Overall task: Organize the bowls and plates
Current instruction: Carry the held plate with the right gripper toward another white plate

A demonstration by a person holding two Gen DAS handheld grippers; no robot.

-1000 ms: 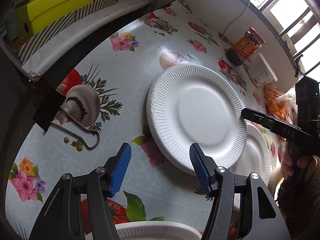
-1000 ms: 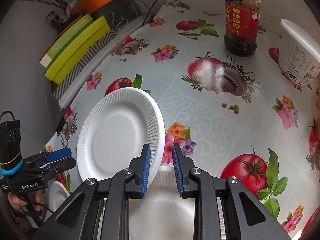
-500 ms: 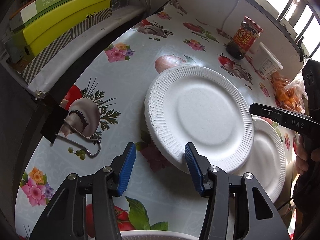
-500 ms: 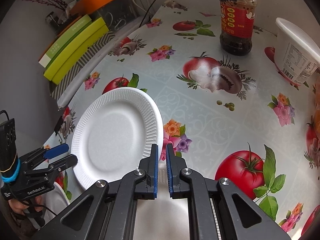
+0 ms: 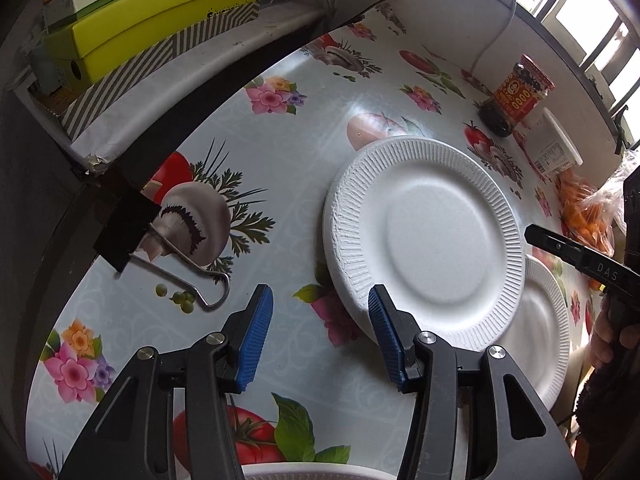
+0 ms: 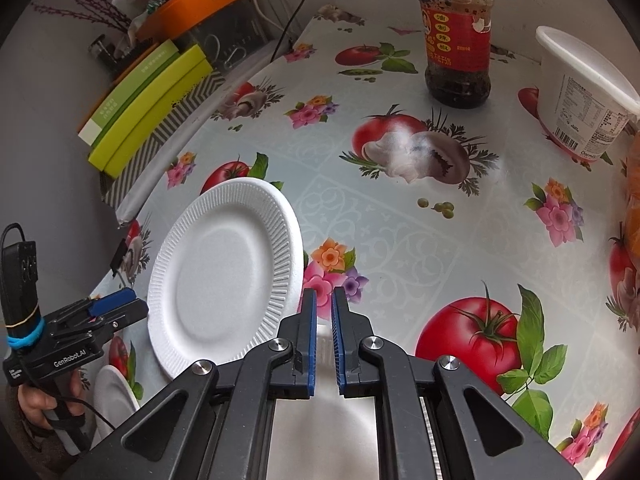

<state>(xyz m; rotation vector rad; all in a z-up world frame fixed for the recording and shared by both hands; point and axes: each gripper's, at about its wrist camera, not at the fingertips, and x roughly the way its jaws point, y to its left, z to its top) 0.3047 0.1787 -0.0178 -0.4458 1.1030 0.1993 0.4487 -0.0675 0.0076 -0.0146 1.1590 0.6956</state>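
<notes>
Two white foam plates overlap on the flowered tablecloth. The upper plate [image 5: 428,240] [image 6: 224,280] leans with one side on the lower plate [image 5: 540,340] [image 6: 320,432]. My right gripper [image 6: 324,340] [image 5: 532,236] is shut on the far rim of the lower plate, whose ribbed edge shows between the blue pads. My left gripper [image 5: 320,336] [image 6: 120,304] stands open just above the cloth; its right pad is beside the near-left rim of the upper plate, and nothing is between the pads. Another white dish rim [image 5: 312,472] [image 6: 114,396] lies under the left gripper.
A red-labelled sauce jar [image 6: 456,36] and a white tub [image 6: 580,92] stand at the far side by the wall. Yellow-green boxes [image 5: 160,28] sit on a shelf beyond the table's left edge. A black binder clip [image 5: 124,232] grips that edge. An orange bag [image 5: 584,216] lies right.
The right gripper's jaws closed from a small gap onto the lower plate's rim. The left gripper's jaws narrowed somewhat and its view tipped up a little.
</notes>
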